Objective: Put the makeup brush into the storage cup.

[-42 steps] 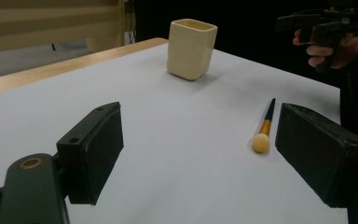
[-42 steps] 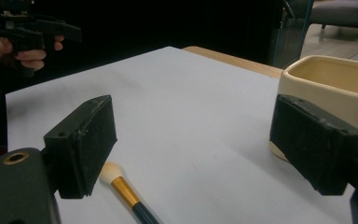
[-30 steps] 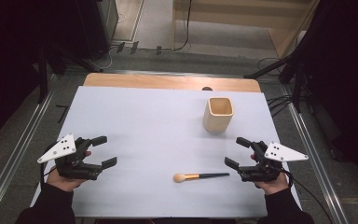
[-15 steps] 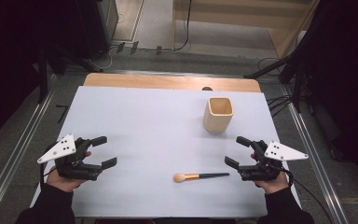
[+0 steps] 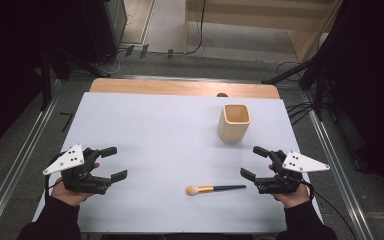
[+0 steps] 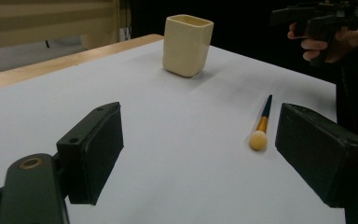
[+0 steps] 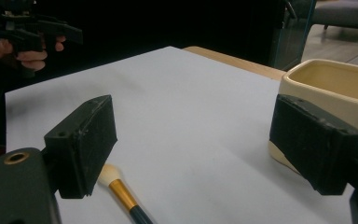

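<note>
A makeup brush (image 5: 215,189) with a tan head, gold ferrule and dark handle lies flat on the white table (image 5: 170,135), near its front edge. A cream square cup (image 5: 234,122) stands upright behind it, to the right. My right gripper (image 5: 253,162) is open just right of the brush's handle tip, holding nothing. My left gripper (image 5: 113,163) is open at the front left, far from the brush. The left gripper view shows the brush (image 6: 260,127) and cup (image 6: 187,44) between its jaws. In the right gripper view, the brush (image 7: 121,193) lies low and the cup (image 7: 328,93) sits at the right.
The table's wooden far edge (image 5: 180,87) shows beyond the white sheet. Metal rails (image 5: 15,170) run along both sides of the table, and cables lie on the floor at the right (image 5: 300,107). The other hand's gripper (image 6: 321,23) shows far off.
My right gripper has crept slightly left toward the brush handle. The left gripper, brush and cup have not moved.
</note>
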Available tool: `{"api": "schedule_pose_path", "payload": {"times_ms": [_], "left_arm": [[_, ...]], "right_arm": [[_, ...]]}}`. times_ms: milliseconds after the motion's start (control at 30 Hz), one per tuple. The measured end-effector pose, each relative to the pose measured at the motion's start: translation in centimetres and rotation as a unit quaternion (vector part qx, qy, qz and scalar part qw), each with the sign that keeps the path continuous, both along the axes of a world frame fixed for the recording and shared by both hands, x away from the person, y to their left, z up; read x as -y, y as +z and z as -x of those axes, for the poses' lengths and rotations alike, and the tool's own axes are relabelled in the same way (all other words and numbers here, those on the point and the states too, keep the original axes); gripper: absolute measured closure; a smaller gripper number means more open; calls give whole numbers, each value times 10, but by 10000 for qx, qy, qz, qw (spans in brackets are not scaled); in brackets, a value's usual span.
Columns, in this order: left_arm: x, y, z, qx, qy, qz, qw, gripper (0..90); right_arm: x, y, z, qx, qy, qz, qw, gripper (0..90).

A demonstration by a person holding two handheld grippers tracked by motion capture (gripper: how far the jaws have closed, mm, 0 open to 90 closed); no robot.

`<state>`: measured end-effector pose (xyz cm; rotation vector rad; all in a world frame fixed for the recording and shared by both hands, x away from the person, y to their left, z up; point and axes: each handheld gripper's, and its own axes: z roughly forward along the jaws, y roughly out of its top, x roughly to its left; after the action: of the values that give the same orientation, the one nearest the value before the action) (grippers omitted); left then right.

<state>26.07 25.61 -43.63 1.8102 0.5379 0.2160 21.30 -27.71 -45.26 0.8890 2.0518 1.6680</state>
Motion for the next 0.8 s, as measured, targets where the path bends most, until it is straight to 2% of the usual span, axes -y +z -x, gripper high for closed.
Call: {"api": "schedule_pose_path", "payload": {"times_ms": [167, 200, 433, 500, 600, 800], "left_arm": [[3, -1, -3, -14, -36, 12, 10000, 159], [4, -1, -3, -2, 4, -52, 10000, 159], [3, -2, -1, -29, -21, -49, 10000, 156], [3, -1, 2, -20, -16, -58, 10000, 156], [2, 0, 4, 3, -7, -67, 10000, 156], [-2, -1, 5, -26, 56, -83, 9999, 156]], "right_arm": [[0, 1, 2, 1, 46, 23, 10000, 151], [0, 2, 1, -7, 86, -3, 10000, 151], [-6, 7, -7, 42, 378, 23, 9993, 151], [-11, 9, -11, -72, 508, 87, 9986, 168], [-15, 10, -12, -13, 546, 193, 9983, 173], [-23, 14, -24, 61, 657, 168, 9977, 173]]}}
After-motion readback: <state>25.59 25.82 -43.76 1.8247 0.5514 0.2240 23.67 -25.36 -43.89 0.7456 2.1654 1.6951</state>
